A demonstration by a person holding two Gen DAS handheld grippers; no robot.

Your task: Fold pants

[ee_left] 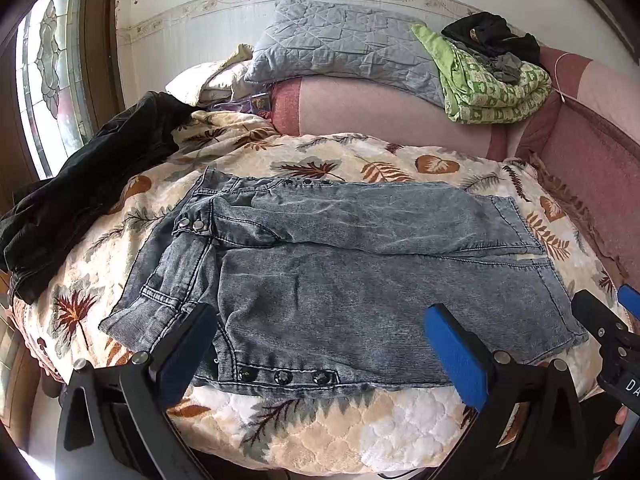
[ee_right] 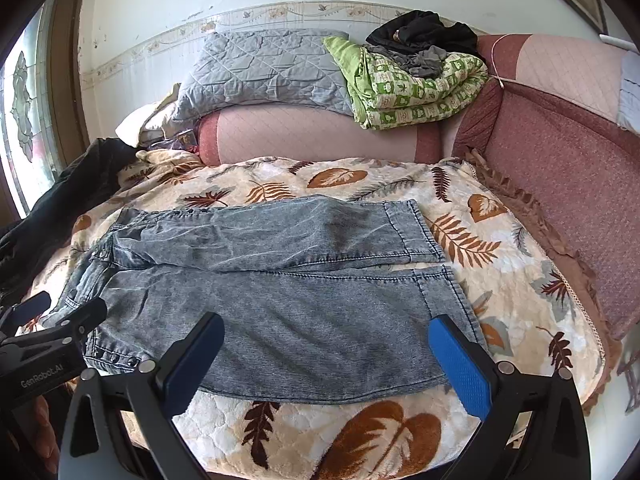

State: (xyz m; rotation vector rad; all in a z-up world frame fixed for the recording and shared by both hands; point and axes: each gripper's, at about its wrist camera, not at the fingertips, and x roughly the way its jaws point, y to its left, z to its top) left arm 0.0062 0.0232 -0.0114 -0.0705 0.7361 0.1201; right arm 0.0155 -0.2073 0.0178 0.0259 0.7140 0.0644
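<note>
Grey washed denim pants lie flat on a leaf-print blanket, waist to the left, both legs running right side by side. My left gripper hovers open above the near leg, close to the waist end, with nothing between its blue pads. My right gripper is open too, over the near leg toward the hem. In the left wrist view the right gripper shows at the right edge; in the right wrist view the left gripper shows at the left edge.
A black garment lies at the blanket's left side. Behind are a pink bolster, a grey quilted pillow, and a green patterned quilt with dark clothes on top. A reddish padded sofa side borders the right.
</note>
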